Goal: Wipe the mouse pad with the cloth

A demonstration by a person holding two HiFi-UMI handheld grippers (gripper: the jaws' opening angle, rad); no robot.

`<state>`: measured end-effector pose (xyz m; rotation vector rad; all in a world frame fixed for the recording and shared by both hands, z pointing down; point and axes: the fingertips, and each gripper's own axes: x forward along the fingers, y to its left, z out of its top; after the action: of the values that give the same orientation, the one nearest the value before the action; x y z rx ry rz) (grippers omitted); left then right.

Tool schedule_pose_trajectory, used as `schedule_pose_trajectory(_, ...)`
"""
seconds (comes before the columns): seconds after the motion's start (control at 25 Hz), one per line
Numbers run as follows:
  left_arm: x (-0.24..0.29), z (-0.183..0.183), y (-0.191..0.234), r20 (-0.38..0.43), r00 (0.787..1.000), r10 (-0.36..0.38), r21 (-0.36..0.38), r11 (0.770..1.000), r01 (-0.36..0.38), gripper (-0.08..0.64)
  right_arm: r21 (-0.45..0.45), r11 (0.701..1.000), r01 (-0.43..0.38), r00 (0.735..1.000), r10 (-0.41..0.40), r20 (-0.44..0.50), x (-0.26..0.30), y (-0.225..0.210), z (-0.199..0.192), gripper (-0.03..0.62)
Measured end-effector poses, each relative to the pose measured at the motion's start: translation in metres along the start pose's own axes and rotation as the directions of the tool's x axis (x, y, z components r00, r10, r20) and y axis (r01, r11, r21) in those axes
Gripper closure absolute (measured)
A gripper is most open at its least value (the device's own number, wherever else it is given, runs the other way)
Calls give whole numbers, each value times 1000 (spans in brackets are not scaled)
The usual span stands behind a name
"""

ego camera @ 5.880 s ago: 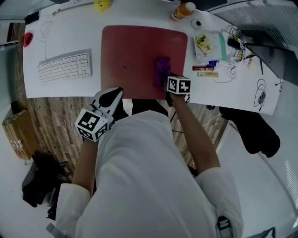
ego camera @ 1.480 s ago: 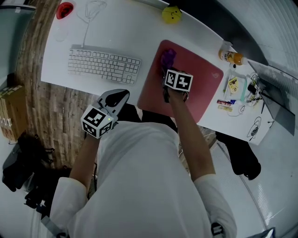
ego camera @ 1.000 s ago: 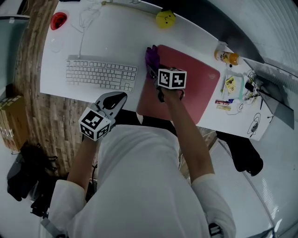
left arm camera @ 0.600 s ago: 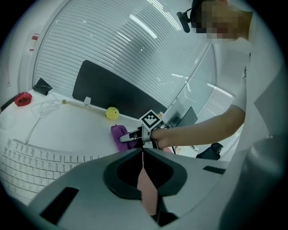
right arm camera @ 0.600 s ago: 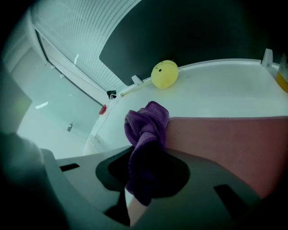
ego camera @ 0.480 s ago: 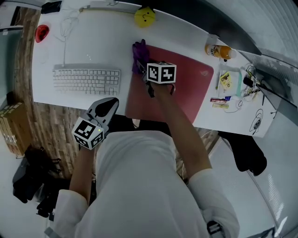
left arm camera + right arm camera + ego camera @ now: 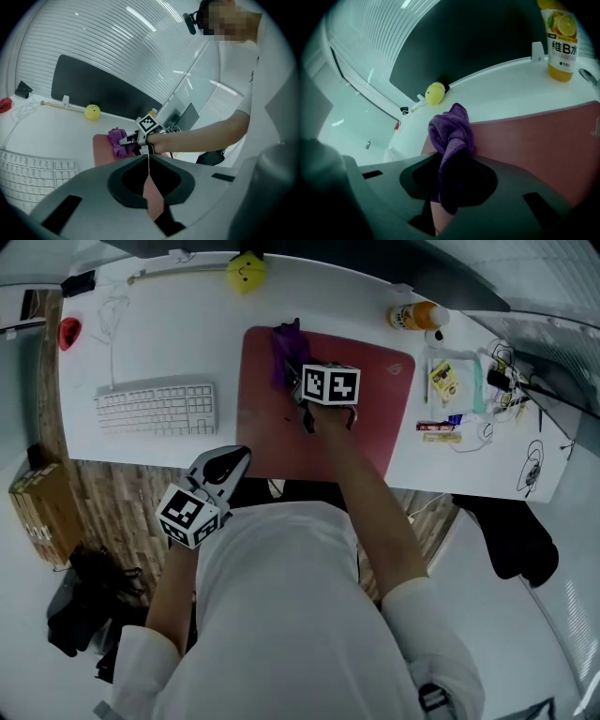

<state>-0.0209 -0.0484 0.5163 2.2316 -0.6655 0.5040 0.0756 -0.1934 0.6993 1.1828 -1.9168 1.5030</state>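
**Student:** What is taking up most of the view?

**Instructor:** A white desk (image 7: 187, 352) is running across the top of the head view. A red mouse pad (image 7: 384, 395) is lying flat on it near the middle, with its near edge reaching towards the desk's front edge. A white keyboard (image 7: 155, 409) is sitting to the left of the pad, apart from it.

**Student:** And the two tools?

**Instructor:** The right gripper (image 7: 298, 388) is reaching over the left part of the pad. Its jaws are pinching a purple cloth (image 7: 286, 352). In the right gripper view the cloth (image 7: 451, 136) is bunching up out of the jaws and resting on the pad (image 7: 534, 140), close to the pad's far left corner. The left gripper (image 7: 232, 456) is hanging off the desk's near edge, in front of the person's body and below the pad's near left corner. Its own view is showing its jaws pressed together with nothing between them — only a thin seam is showing.

**Student:** What are the smaller items?

**Instructor:** An orange drink bottle (image 7: 417, 315) is standing just beyond the pad's far right corner. A yellow ball (image 7: 246, 270) is sitting at the desk's far edge — beyond the pad's far left corner and clear of the cloth.
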Motion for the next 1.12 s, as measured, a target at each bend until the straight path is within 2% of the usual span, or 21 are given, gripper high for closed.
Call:
schedule_pose_trajectory(0.64, 57, -11, -77, -48, 998, -43, 53, 998, 46, 537, 115, 992, 57, 993, -68, 94, -74, -108, -5, 494)
schedule_pose_trajectory(1.12, 97, -6, -108, -55, 997, -56, 76, 995, 60, 537, 160, 981, 106, 984, -127, 126, -123, -175, -8, 493)
